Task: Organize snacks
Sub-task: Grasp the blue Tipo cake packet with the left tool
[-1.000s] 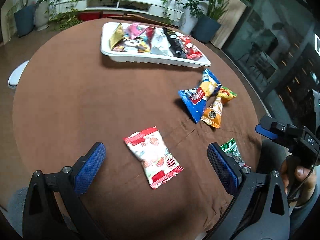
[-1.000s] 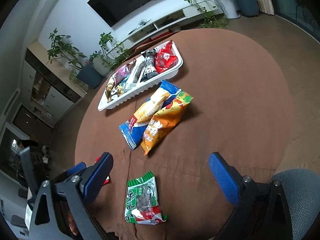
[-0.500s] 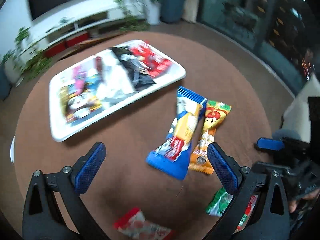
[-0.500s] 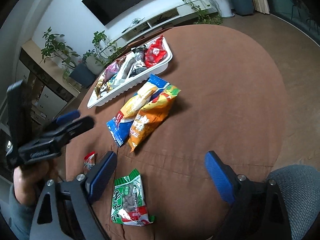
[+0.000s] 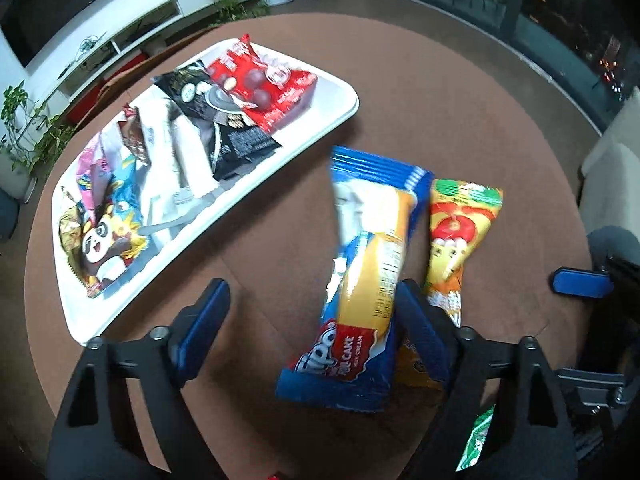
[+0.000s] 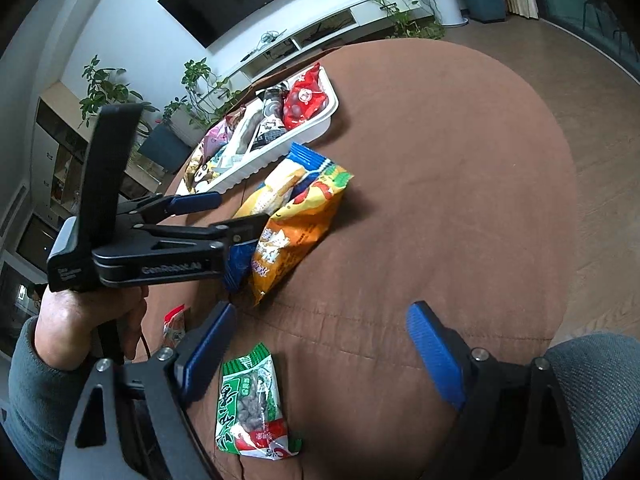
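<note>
A blue cake packet [image 5: 372, 264] and an orange snack packet [image 5: 456, 240] lie side by side on the brown table, near a white tray [image 5: 344, 92] that holds several snacks. My left gripper [image 5: 310, 292] points down over the blue packet, and its jaws are closing. The right finger sits between the two packets against the blue one; the left finger is still well apart from it. In the right wrist view my right gripper [image 6: 320, 312] is open over bare cloth, with a green nut packet [image 6: 252, 400] just by its left finger.
A red-and-white packet [image 6: 174, 324] lies at the table's near left edge, under the person's hand [image 6: 80, 320] holding the left gripper [image 6: 240, 210]. The tray [image 6: 280, 148] sits at the far side. Plants, a low white shelf and a TV stand beyond the table.
My left gripper swung from the red-and-white packet across to the blue cake packet, and its jaws narrowed. It now shows large in the right wrist view. The right gripper hardly moved.
</note>
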`<state>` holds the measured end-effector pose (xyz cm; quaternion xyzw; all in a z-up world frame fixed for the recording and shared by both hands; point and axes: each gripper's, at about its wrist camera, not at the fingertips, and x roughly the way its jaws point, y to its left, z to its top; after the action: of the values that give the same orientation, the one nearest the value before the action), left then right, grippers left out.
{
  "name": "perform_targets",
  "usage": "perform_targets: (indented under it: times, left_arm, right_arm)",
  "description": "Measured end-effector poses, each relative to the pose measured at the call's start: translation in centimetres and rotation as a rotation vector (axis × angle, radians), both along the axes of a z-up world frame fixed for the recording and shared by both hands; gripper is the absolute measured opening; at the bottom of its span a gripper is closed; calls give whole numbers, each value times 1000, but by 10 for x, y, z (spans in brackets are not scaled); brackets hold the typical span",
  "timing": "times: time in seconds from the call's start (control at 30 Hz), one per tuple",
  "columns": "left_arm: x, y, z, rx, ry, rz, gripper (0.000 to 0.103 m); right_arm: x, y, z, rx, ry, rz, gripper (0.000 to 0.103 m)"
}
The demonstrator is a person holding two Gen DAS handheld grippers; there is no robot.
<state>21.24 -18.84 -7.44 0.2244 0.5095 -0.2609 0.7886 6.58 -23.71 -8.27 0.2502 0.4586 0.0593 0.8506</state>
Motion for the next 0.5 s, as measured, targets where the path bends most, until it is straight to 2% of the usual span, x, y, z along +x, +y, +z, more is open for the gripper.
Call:
perform_targets:
  times: [0.07, 0.13, 0.2, 0.27, 0.33, 0.5]
  left_arm:
    - [4, -3, -6, 12, 16, -3, 64]
    - [8, -3, -8, 5, 20, -3, 62]
    - [10, -2, -9, -11, 36, -3, 56]
    - [11, 0, -9, -28, 46, -7, 40]
    - [11, 2, -9, -35, 49, -2, 31]
    - [-1, 31, -4, -85, 51, 42, 26]
  right_arm:
    - [0, 1, 0, -1, 2, 1, 90]
    - [1, 0, 0, -2, 4, -1, 90]
    - [2, 0, 0, -3, 8, -4, 90]
    - [4, 2, 0, -10, 14, -3, 90]
    - [7, 3, 1, -19, 14, 0, 90]
    - [21, 8, 5, -56, 9, 7, 90]
